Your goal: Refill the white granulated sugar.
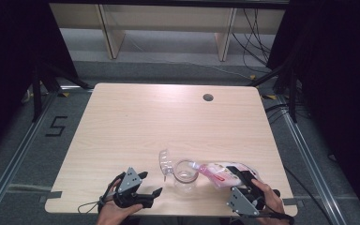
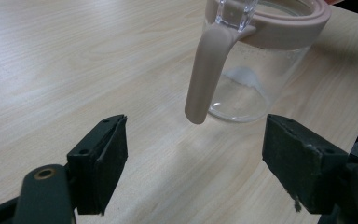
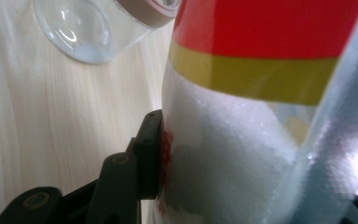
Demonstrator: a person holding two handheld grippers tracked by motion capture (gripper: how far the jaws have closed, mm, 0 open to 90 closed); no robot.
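A clear jar (image 1: 185, 176) with a beige rim stands near the table's front edge, its clear lid (image 1: 165, 161) flipped open to the left. In the left gripper view the jar's beige handle (image 2: 205, 79) hangs just ahead of my open left gripper (image 2: 193, 172), nothing between the jaws. In the high view the left gripper (image 1: 151, 183) sits left of the jar. My right gripper (image 1: 242, 175) is shut on a clear bag of white granules (image 1: 221, 172) with a red and yellow label, tilted with its mouth at the jar's rim. One finger (image 3: 149, 154) presses the bag (image 3: 242, 154); the other is hidden.
The pale wood table (image 1: 168, 117) has a round cable hole (image 1: 208, 97) at the back right. Its front edge runs just under both hands. Dark curtains and floor rails flank the table, and wooden furniture legs stand beyond it.
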